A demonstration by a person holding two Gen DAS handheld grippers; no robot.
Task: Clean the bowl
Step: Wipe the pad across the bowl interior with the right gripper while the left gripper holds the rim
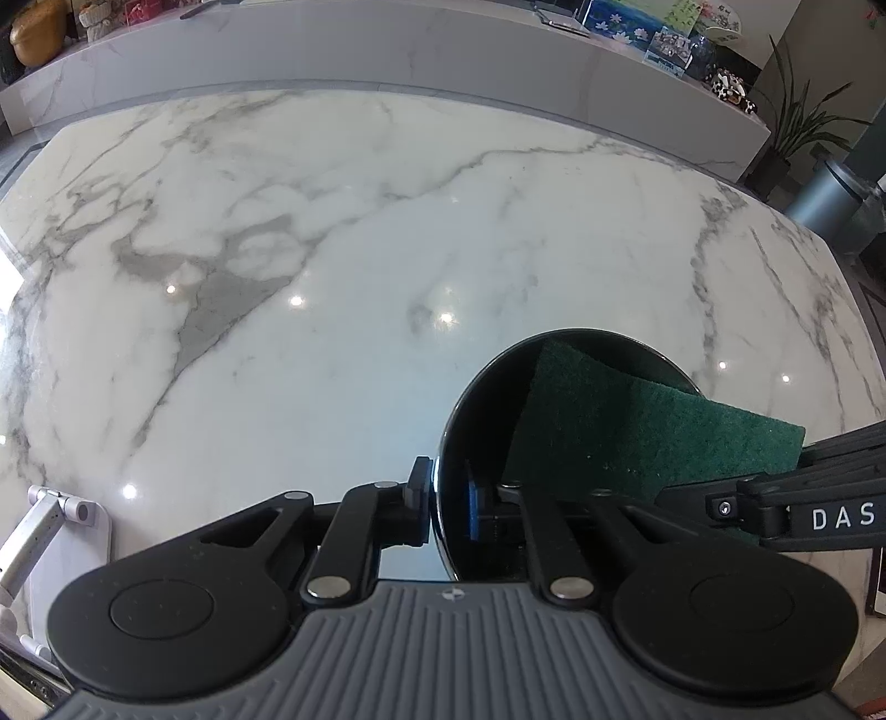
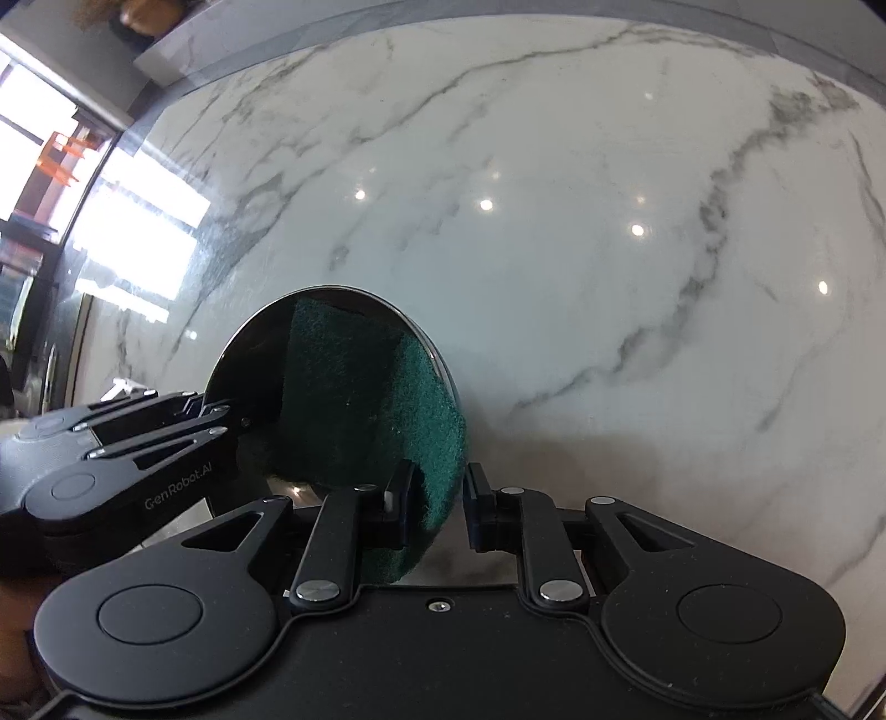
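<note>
Left wrist view shows a white marble table (image 1: 332, 277) with grey veins and small light reflections; along the top edge of the frame runs a marble ledge (image 1: 387, 50) with decorations, and at the upper right stand a potted plant (image 1: 792, 127) and a grey bin (image 1: 830, 188). At the lower left lies a white folding stand (image 1: 50, 531).

The left gripper (image 1: 447, 505) is closed on the near left rim of the bowl (image 1: 487, 421), one pad outside, one inside. From the right edge of this frame enters the right gripper (image 2: 432, 501), which in its own view is clamped on the green scouring pad (image 2: 382, 399).

The bowl is black and glossy with a thin shiny rim, low and right of centre on the table. The pad lies inside it and sticks out over the right rim.
</note>
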